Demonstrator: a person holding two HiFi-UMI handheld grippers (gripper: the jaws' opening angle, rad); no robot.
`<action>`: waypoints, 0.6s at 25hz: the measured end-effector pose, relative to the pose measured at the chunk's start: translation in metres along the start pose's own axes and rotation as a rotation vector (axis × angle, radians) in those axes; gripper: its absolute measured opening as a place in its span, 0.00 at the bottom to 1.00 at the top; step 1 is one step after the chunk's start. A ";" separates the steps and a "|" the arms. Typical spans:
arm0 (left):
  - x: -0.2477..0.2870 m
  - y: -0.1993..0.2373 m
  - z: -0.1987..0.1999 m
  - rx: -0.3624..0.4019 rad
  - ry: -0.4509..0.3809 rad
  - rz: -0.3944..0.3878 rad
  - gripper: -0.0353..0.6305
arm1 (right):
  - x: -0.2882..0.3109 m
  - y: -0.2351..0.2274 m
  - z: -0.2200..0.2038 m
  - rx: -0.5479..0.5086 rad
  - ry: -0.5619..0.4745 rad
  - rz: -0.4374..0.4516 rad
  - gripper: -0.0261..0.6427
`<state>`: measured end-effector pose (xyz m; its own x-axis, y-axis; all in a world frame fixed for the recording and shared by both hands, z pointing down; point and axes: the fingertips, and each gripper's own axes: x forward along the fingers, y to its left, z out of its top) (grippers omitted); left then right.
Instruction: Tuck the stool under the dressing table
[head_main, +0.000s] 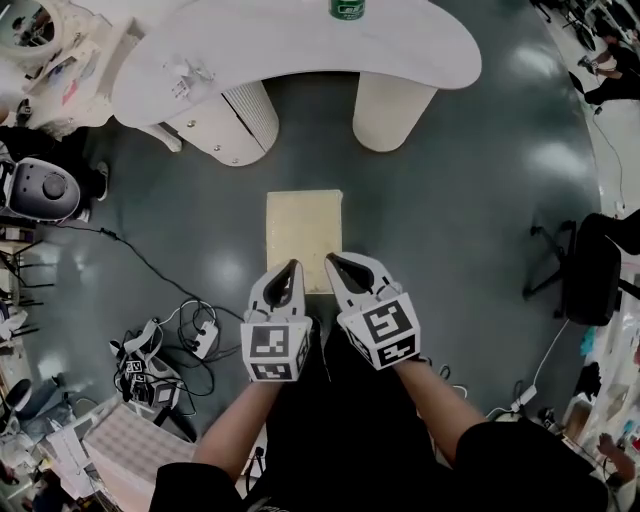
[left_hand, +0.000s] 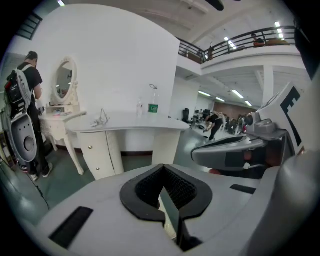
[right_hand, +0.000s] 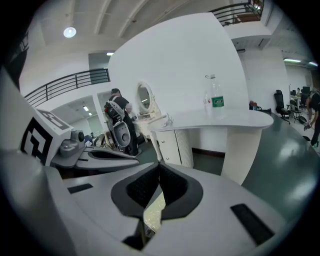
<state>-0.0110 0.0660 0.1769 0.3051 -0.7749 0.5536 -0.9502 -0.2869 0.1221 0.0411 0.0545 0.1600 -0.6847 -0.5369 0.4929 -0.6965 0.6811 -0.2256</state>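
**Stool short of the bench, both grippers shut at its near edge**

Stool (head_main: 304, 240), with a cream rectangular top, stands on the dark floor in front of the bench (head_main: 300, 50). It is clear of the bench with bare floor between them, so it is not tucked yet. It lines up roughly with the gap between the bench's drawer unit (head_main: 235, 120) and its round pedestal (head_main: 393, 110).

Left gripper (head_main: 294, 266) and right gripper (head_main: 332, 260) sit side by side at the stool edge farthest from the bench, both pointing toward the bench. Both sets of jaws are pressed together with nothing between them. Each gripper view shows only a sliver of cream stool top below the closed pads. Whether the tips rest on the top or hover just over it is hard to call from these angles.

Judgement: a push with closed jaws looks likely, not a grasp.

Risks:
- Uneven pressure from the two grippers could turn the stool on the smooth floor and run a corner into the pedestal or the drawer unit.
- Tips placed high on the top could slide across it, or tip the stool toward the bench.
- A hard knock against the bench could topple the bottle (head_main: 347, 9) standing at the bench's back edge.
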 end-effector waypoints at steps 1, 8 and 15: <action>0.008 0.003 -0.009 0.015 0.022 -0.002 0.06 | 0.009 0.000 -0.010 0.004 0.019 0.004 0.05; 0.069 0.032 -0.081 -0.018 0.129 -0.021 0.06 | 0.074 -0.012 -0.074 0.047 0.107 -0.011 0.05; 0.104 0.068 -0.129 -0.021 0.157 -0.030 0.06 | 0.121 -0.031 -0.115 0.057 0.147 -0.057 0.05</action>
<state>-0.0524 0.0380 0.3489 0.3215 -0.6682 0.6709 -0.9423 -0.2955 0.1573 0.0045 0.0260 0.3233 -0.6075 -0.4925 0.6232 -0.7474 0.6200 -0.2386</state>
